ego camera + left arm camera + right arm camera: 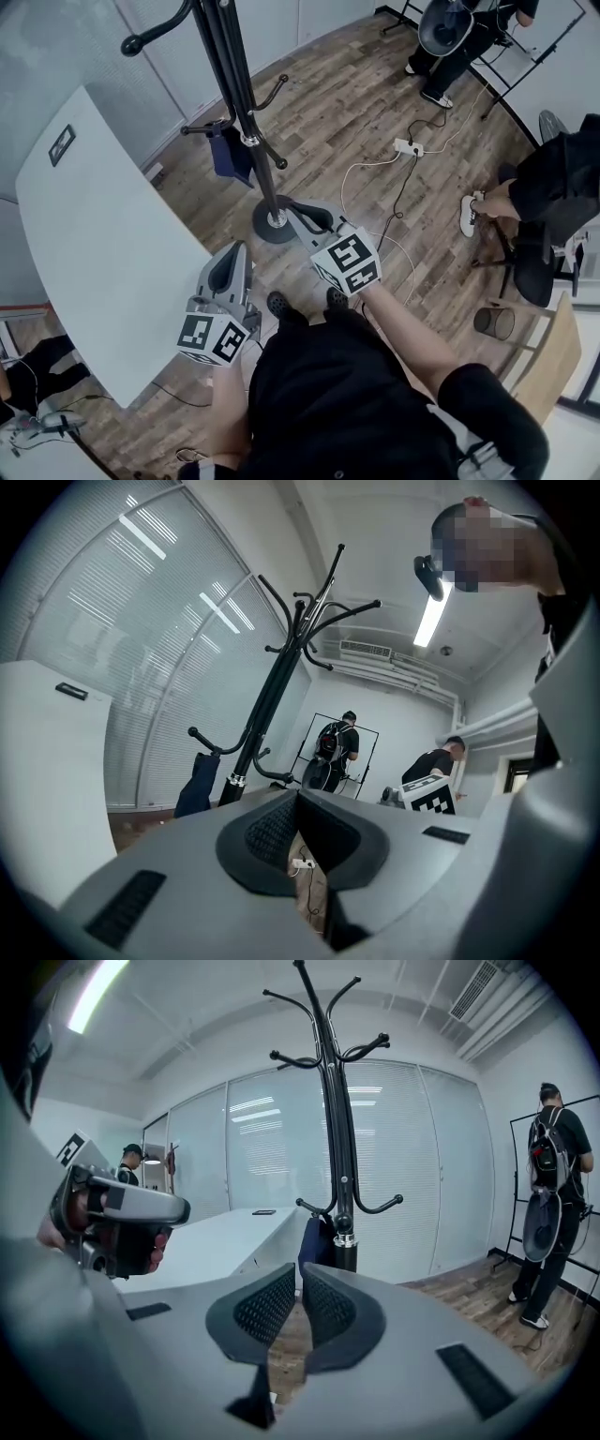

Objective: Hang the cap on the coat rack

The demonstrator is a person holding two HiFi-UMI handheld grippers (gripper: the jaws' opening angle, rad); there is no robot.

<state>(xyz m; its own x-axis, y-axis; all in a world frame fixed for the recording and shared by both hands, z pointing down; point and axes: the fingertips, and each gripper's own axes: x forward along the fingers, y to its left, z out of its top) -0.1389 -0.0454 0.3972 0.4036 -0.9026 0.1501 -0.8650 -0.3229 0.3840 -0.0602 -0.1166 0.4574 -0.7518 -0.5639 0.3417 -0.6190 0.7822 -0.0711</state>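
A dark blue cap point(230, 155) hangs from a low hook of the black coat rack point(236, 94), whose round base point(275, 223) stands on the wood floor. The cap also shows in the left gripper view point(198, 785) and the right gripper view point(314, 1239), beside the rack pole point(272, 691) point(337, 1147). My left gripper point(231, 251) is held low near the person's body, shut with nothing in it point(298, 799). My right gripper point(307, 217) sits close to the rack base, also shut and empty point(298, 1277). Both point toward the rack.
A white table point(94, 234) runs along the left, with a small black device point(62, 143) on it. A power strip point(408, 147) and cables lie on the floor to the right. Other people point(553, 183) and a small bin point(494, 322) are at the right.
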